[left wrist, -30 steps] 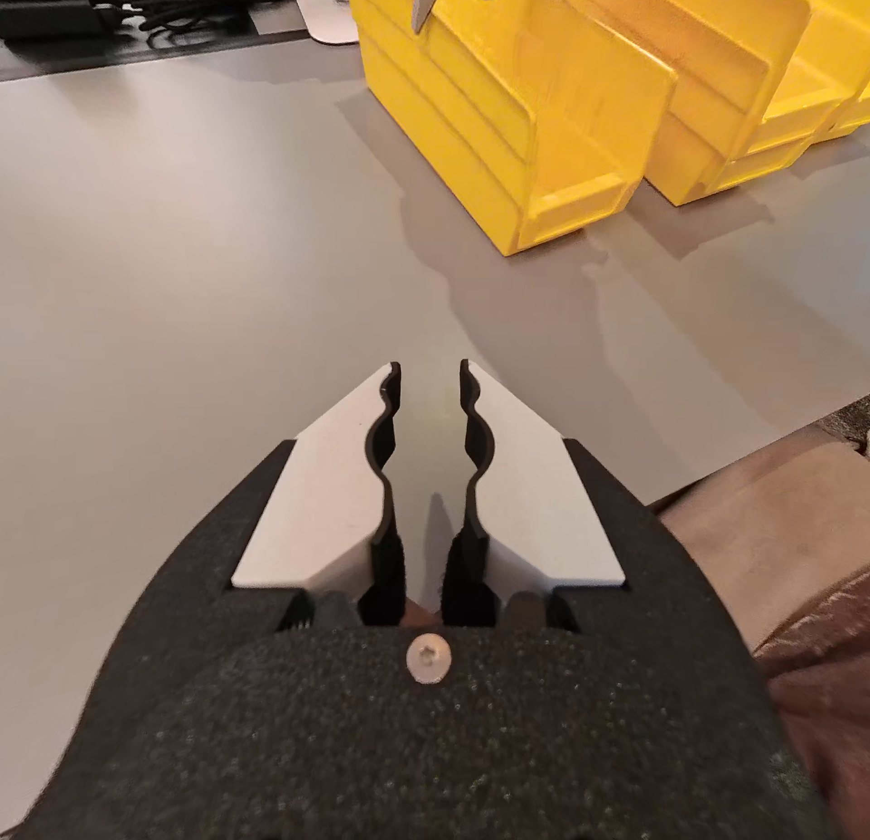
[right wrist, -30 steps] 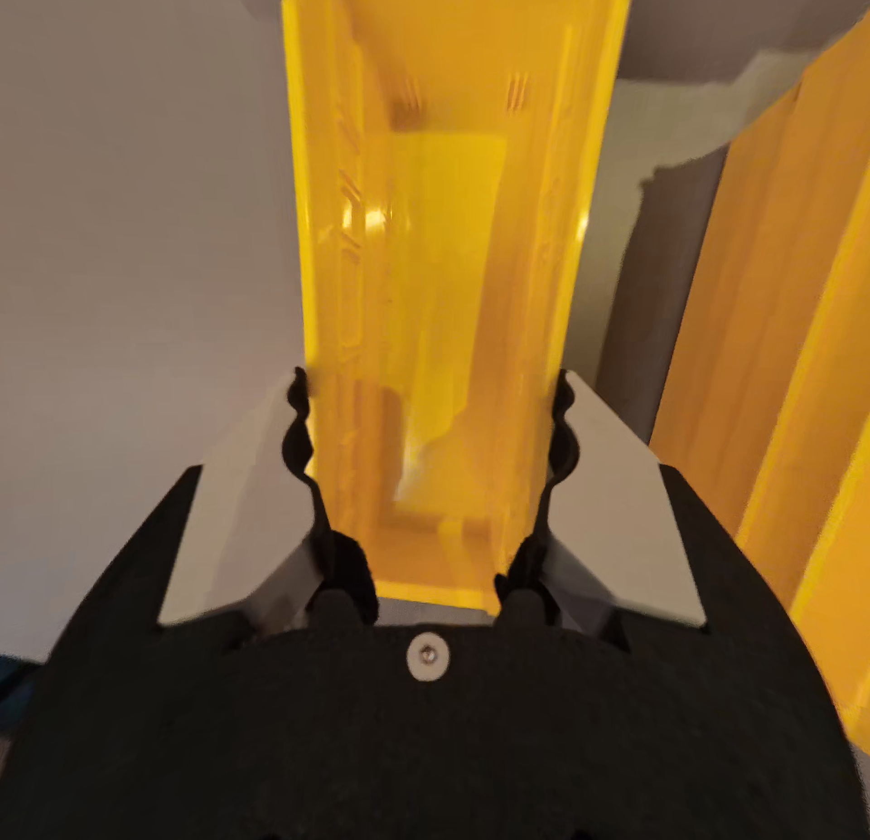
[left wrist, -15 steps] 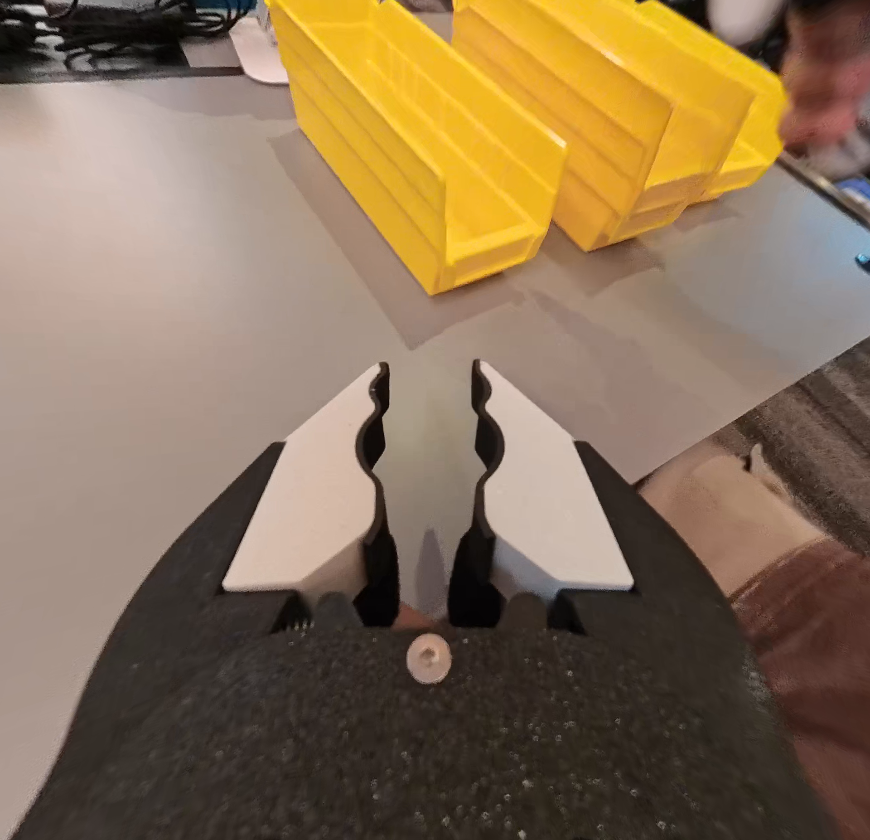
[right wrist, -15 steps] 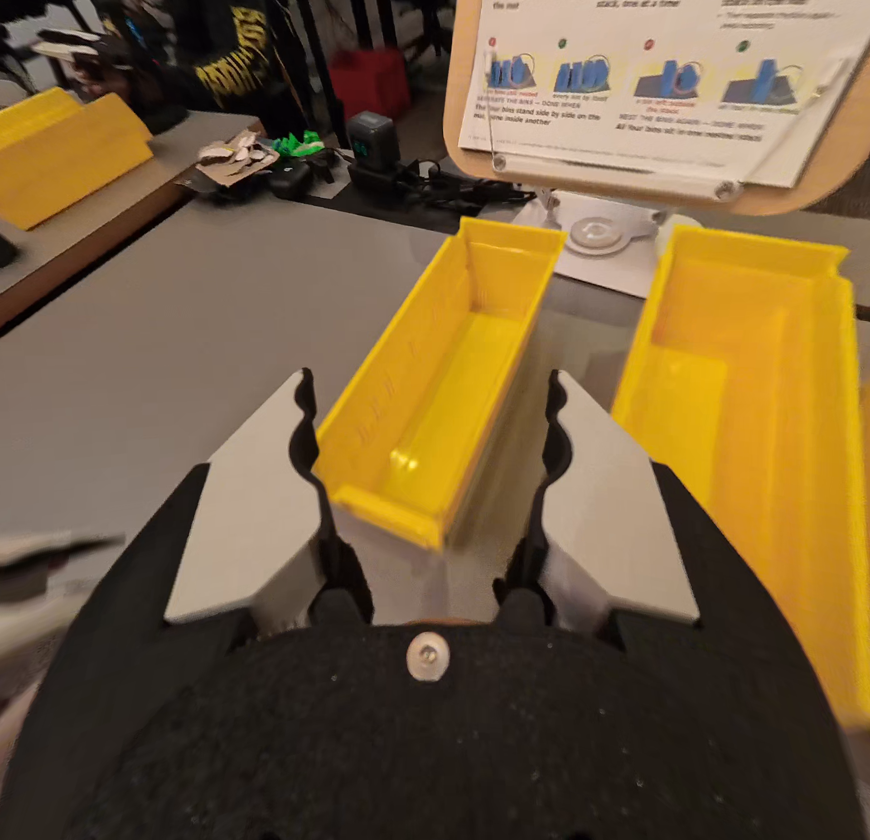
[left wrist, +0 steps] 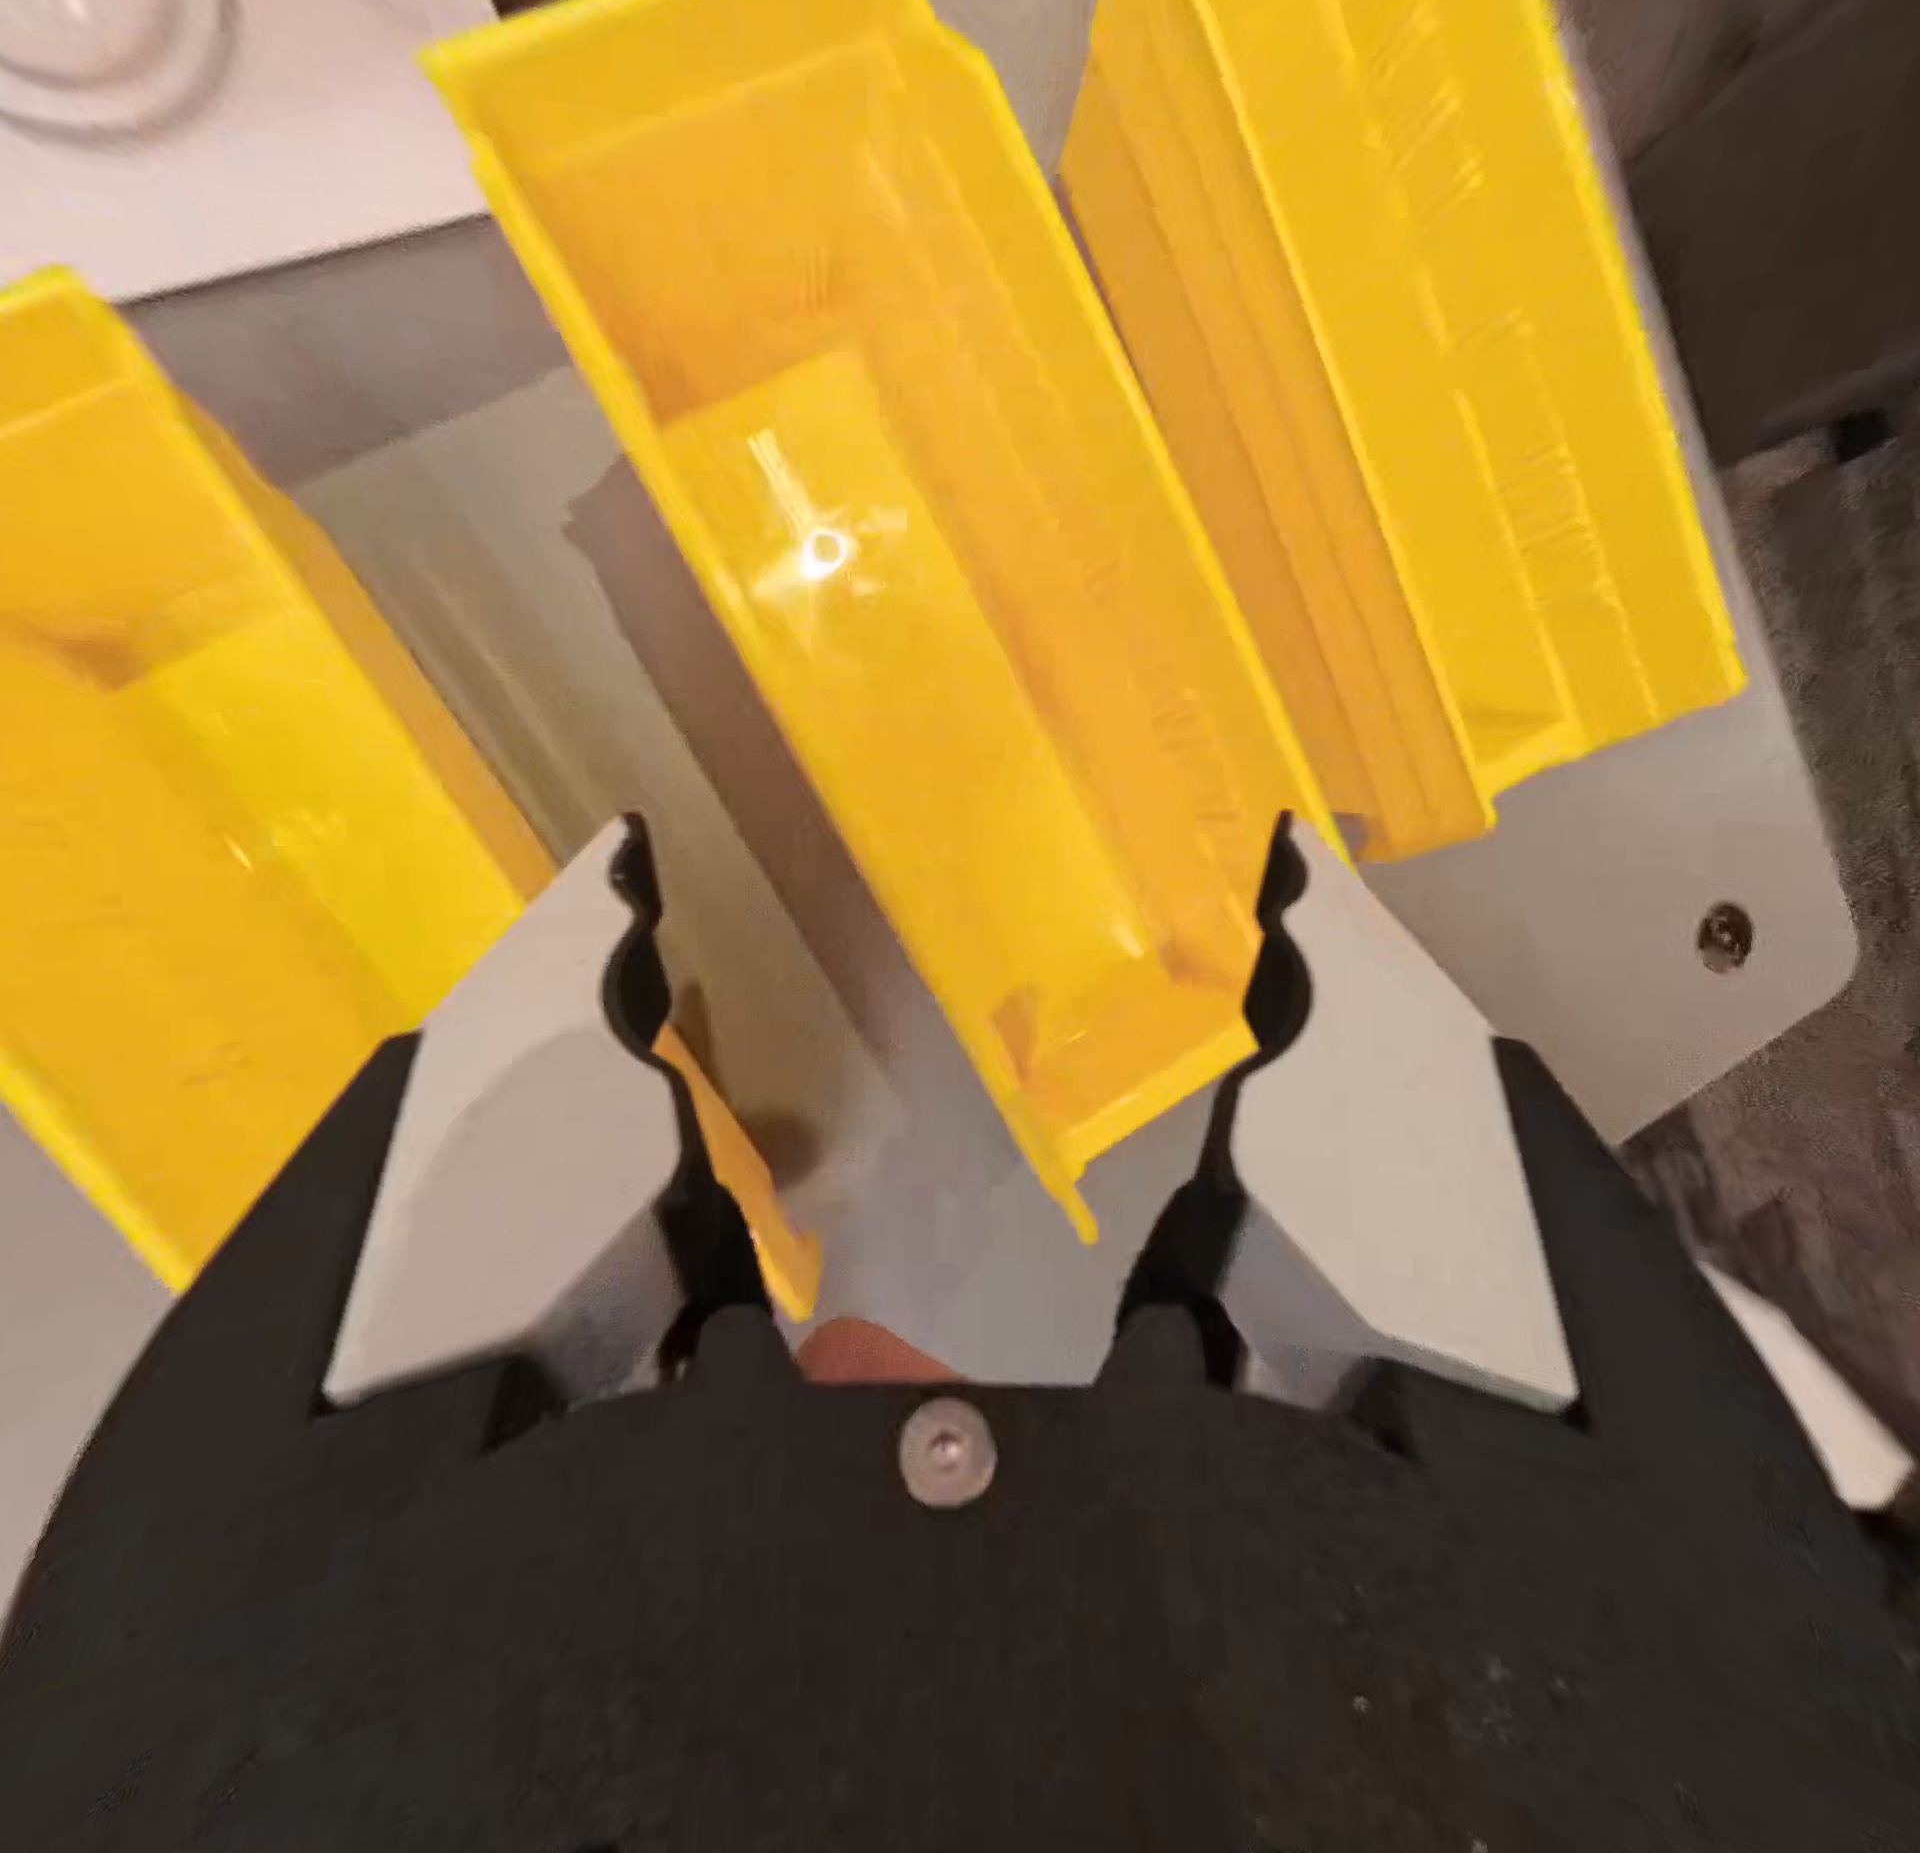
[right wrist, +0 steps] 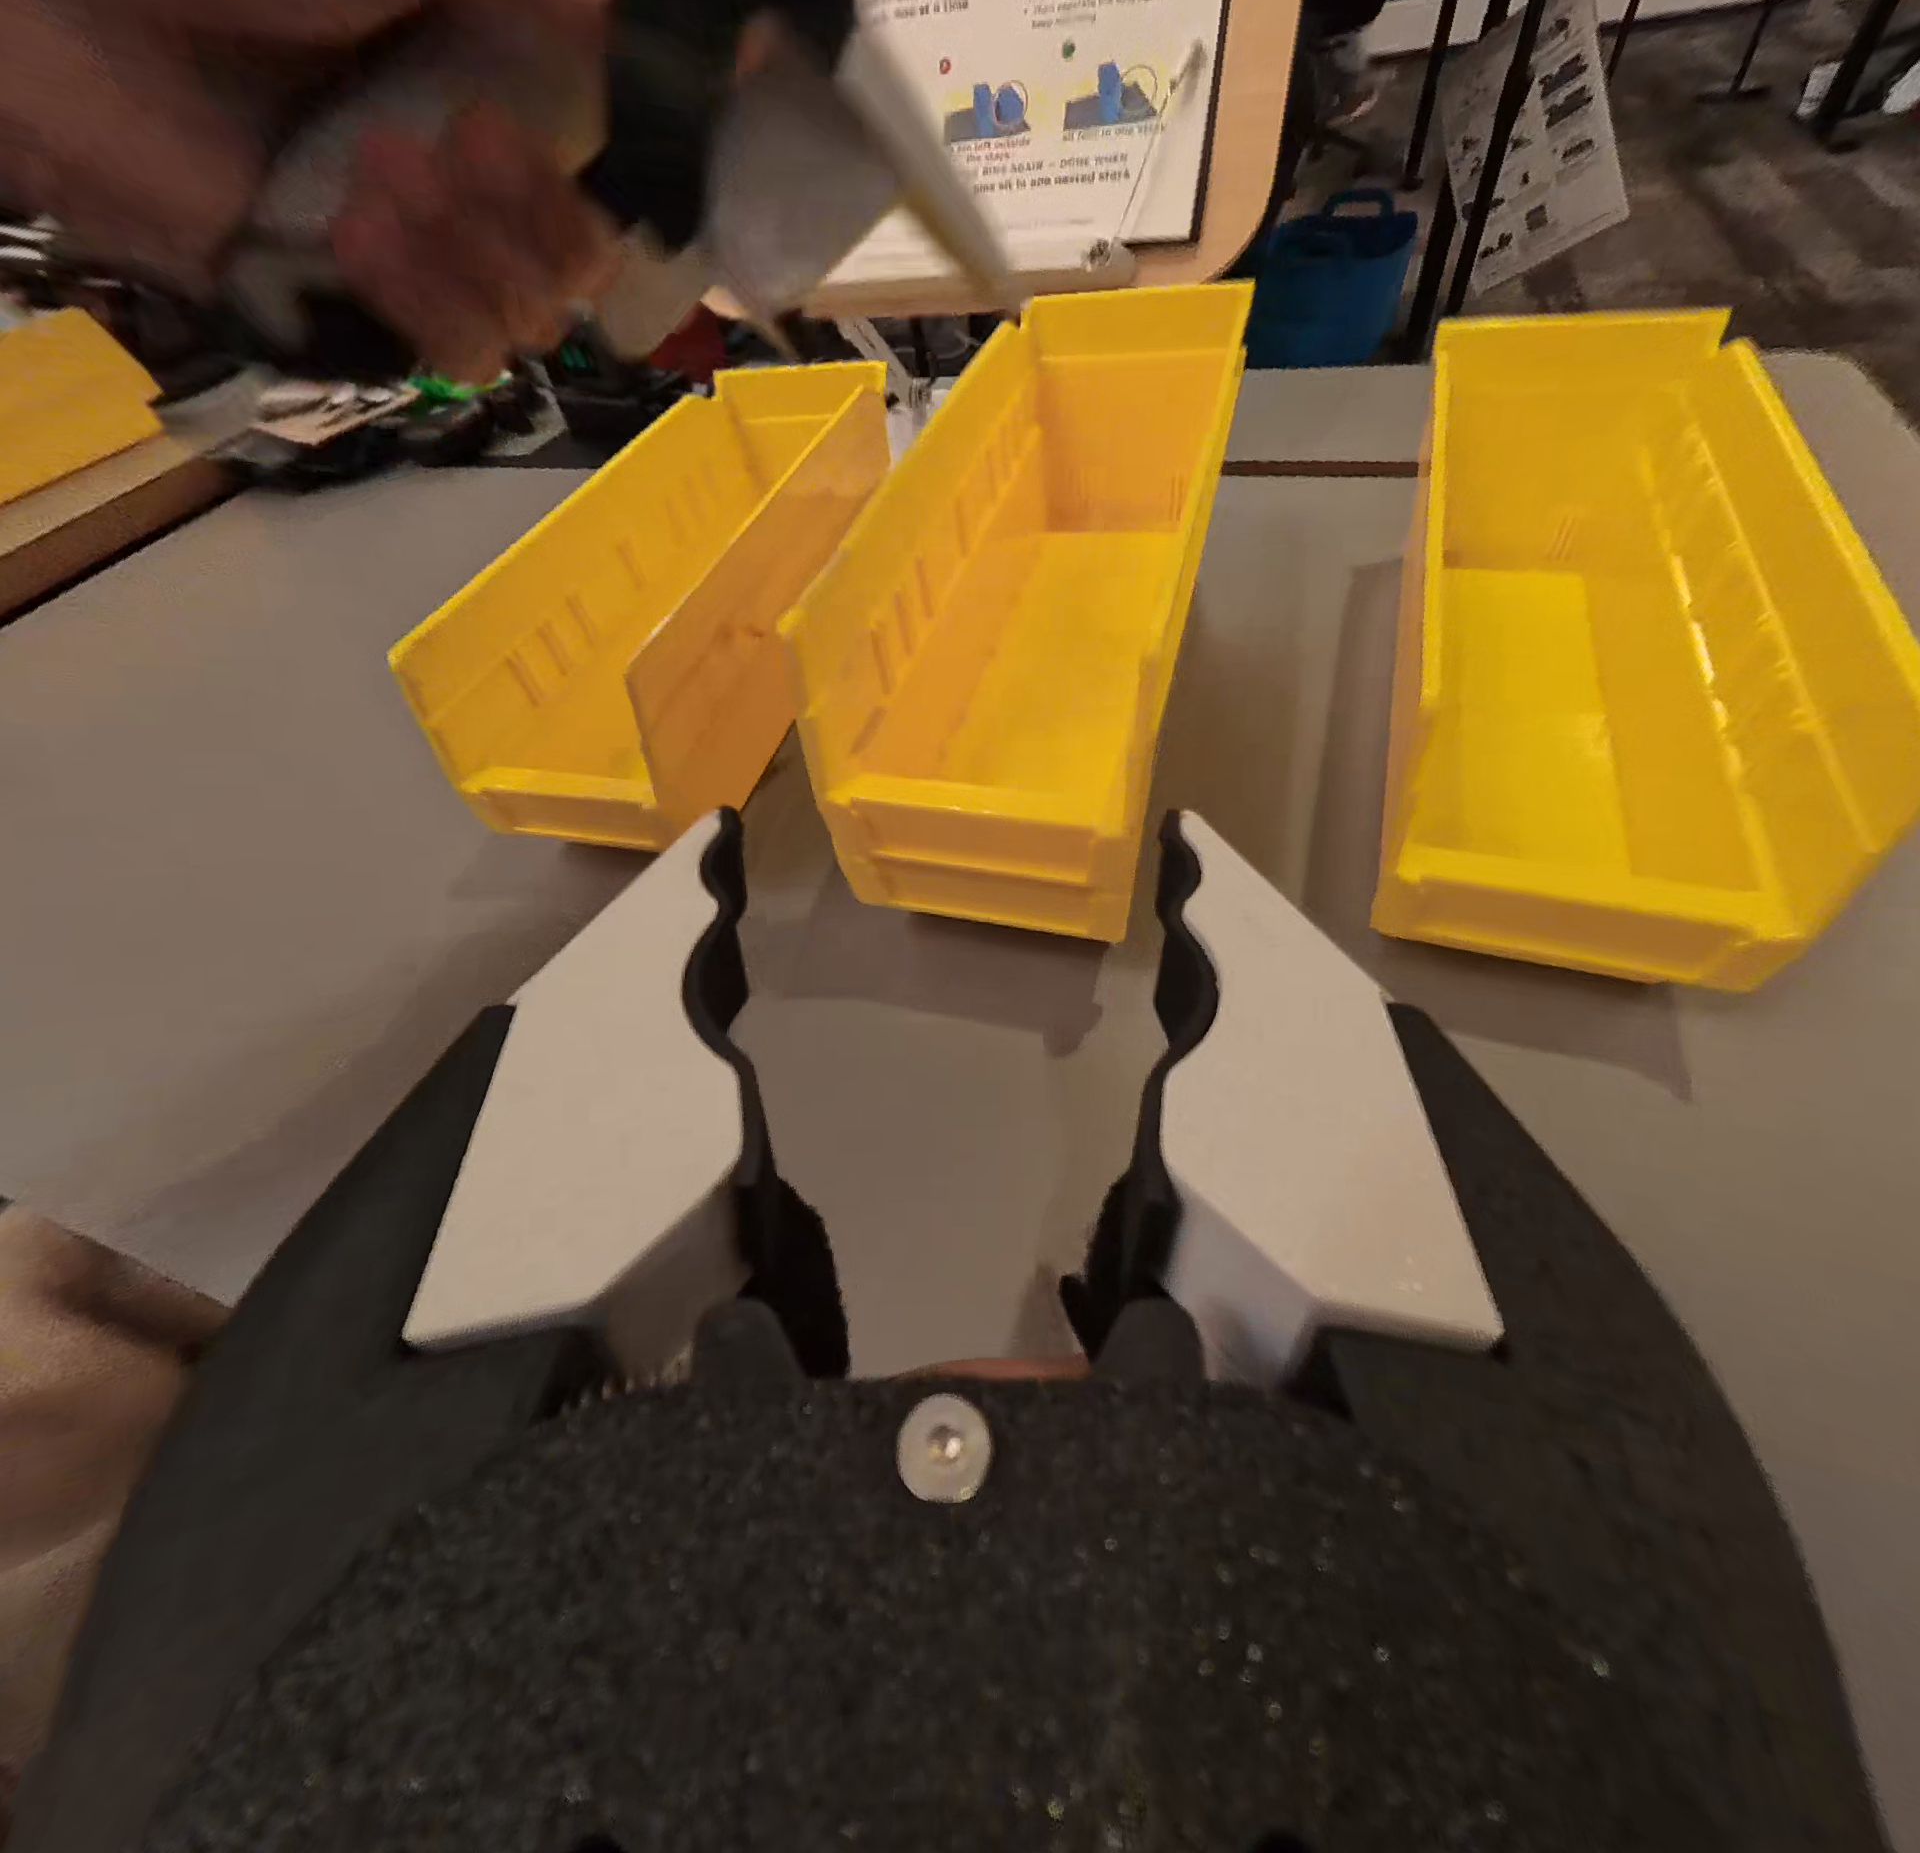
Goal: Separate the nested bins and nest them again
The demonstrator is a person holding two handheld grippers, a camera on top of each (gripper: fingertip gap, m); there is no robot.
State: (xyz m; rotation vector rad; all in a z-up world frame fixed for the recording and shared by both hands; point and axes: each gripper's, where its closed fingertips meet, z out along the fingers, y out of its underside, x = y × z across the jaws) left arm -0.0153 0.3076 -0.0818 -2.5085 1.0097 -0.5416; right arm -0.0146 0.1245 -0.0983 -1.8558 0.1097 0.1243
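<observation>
We see three yellow bins on the grey counter (right wrist: pixel 260 743) from the right wrist view: the left bin (right wrist: pixel 582 681), the middle bin (right wrist: pixel 1018 660) and the right bin (right wrist: pixel 1600 681), standing side by side with gaps between them. The middle bin shows a doubled front lip, so it may be two bins nested, though we cannot tell for certain. The right tongs (right wrist: pixel 945 837) hang spread apart above bare counter in front of the middle bin, grasping nothing. Higher up in that view the left tongs (right wrist: pixel 831 141) appear only as a blur with a hand (right wrist: pixel 395 162) behind them, over the left bin; their tips are too smeared to read there. An instruction board (right wrist: pixel 1081 68) stands behind the bins, partly hidden by that blur. The left wrist view looks steeply down and shows what the other cannot: the left tongs (left wrist: pixel 956 847) are spread wide and straddle the near end of the middle bin (left wrist: pixel 935 660), whose corner lies against the right finger (left wrist: pixel 1351 1055), while a yellow edge of the left bin (left wrist: pixel 187 764) sits against the inner face of the left finger (left wrist: pixel 520 1076). Nothing is clenched between them. The right bin (left wrist: pixel 1434 369) is cut off at the top, and the whole picture is softened by motion blur. A white base (left wrist: pixel 135 89) shows in the upper left corner, mostly out of frame.
</observation>
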